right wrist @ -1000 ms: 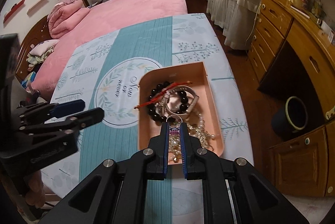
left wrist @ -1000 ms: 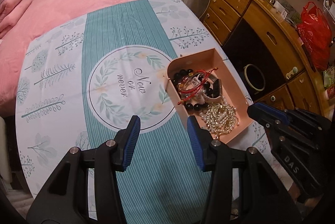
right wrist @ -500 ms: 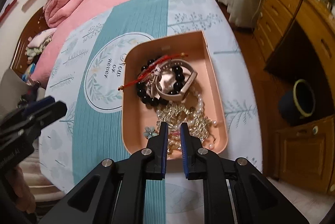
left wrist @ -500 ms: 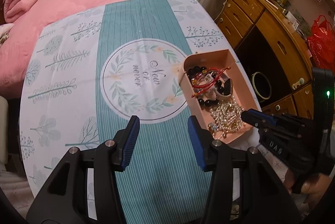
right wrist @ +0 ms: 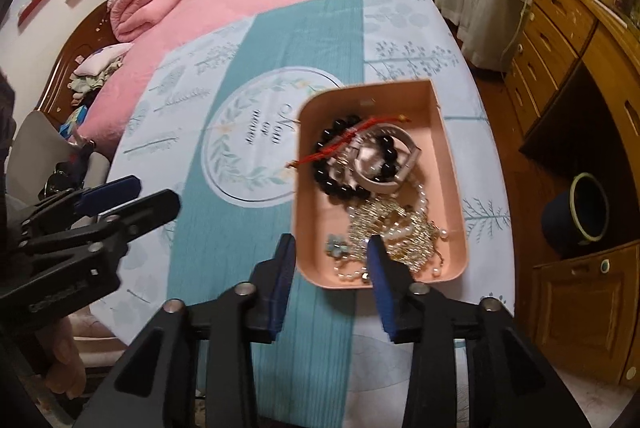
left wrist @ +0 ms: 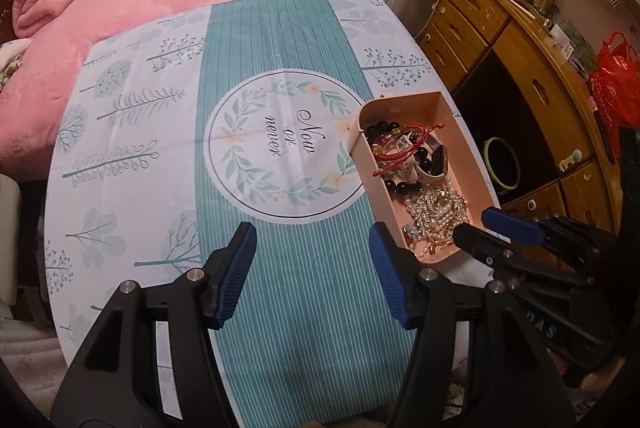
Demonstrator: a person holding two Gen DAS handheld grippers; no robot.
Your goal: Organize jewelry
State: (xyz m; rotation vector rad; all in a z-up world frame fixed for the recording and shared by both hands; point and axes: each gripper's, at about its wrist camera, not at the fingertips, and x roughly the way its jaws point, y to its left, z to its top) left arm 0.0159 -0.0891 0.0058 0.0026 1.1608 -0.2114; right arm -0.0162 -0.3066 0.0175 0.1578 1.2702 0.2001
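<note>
Pink tray (right wrist: 448, 148) on right side of patterned tablecloth (left wrist: 280, 288), near table edge. Inside: black bead bracelet (right wrist: 340, 184), red cord bracelet (right wrist: 340, 142), watch band (right wrist: 394, 164), pearl and gold chain tangle (right wrist: 400, 228). Right gripper (right wrist: 330, 268) over tray's near end, jaws opening, nothing gripped. Left gripper (left wrist: 312, 260) above bare cloth beside tray, jaws opening, empty.
</note>
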